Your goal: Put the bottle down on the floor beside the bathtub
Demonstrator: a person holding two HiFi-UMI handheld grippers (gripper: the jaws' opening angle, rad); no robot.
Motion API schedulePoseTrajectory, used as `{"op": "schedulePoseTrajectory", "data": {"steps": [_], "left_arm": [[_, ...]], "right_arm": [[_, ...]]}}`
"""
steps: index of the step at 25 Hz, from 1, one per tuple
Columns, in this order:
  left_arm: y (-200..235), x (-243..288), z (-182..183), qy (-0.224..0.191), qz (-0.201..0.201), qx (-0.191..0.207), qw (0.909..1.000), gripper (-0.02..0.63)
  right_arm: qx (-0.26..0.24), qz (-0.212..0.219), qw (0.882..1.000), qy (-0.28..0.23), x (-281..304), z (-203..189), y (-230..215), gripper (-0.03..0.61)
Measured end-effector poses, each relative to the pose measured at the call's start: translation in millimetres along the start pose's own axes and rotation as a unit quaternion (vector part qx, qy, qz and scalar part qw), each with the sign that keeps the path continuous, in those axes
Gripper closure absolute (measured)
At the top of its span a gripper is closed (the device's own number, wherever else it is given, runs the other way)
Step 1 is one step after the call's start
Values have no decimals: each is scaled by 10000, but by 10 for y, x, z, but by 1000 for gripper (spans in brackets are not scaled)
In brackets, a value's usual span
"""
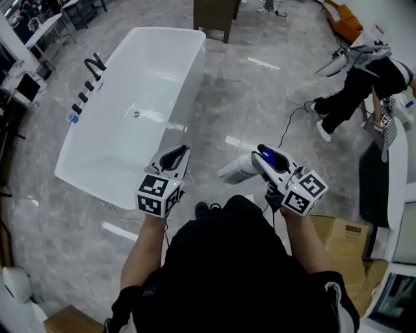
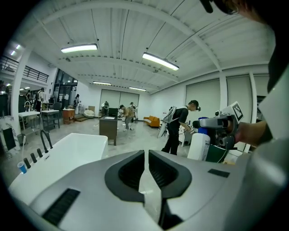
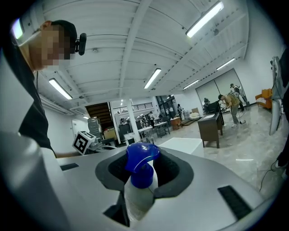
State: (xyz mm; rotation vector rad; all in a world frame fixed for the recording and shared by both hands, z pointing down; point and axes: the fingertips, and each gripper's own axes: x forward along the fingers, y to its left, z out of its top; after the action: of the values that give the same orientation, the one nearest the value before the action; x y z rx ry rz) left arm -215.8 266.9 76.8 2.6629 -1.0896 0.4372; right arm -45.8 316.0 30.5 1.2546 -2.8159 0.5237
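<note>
A white spray bottle (image 1: 237, 170) with a blue trigger head (image 3: 141, 164) is held above the grey marble floor, its body slanting left. My right gripper (image 1: 268, 159) is shut on its neck, with the head between the jaws (image 3: 143, 158). The white bathtub (image 1: 195, 58) stands ahead and to the left. My left gripper (image 1: 183, 151) hovers over the tub's near right corner. Its jaws (image 2: 146, 155) are together with nothing in them. The left gripper view shows the bottle (image 2: 198, 146) and the tub (image 2: 67, 149) from the side.
A black faucet (image 1: 94, 64), knobs and a small blue cup (image 1: 73, 118) sit on the tub's left rim. A dark cabinet (image 1: 218, 16) stands beyond the tub. A person (image 1: 354, 84) bends over at the right. A cable (image 1: 289, 127) and a cardboard box (image 1: 341, 237) lie on the floor.
</note>
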Motion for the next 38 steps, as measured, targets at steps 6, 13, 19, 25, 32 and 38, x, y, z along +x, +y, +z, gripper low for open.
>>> {"op": "schedulePoseTrajectory", "data": {"steps": [6,13,19,25,32,38], "left_arm": [[208,368,-80,127,-18,-201,9997,574],[393,1145,20,407,-106,-267,9988,574],[520,2071,396,498,-82,-210,9985,574],[585,2848,591,668,-49,-237,9975,574],[864,3260,528,937,34,-434,9946,574],[1154,3521,414,1115,-305,-461,9922,574]], "right_arm": [[205,126,9997,37,385,-11,-322,451],[330,253,9991,71,795,140,-1087,451],[70,273,9996,82,1055,456,-2024,451],[60,542,9981,293,1325,561,-2719,451],[481,516,9959,561,1632,396,-3187,451],[365,459,9953,765,2101,306,-3284,451]]}}
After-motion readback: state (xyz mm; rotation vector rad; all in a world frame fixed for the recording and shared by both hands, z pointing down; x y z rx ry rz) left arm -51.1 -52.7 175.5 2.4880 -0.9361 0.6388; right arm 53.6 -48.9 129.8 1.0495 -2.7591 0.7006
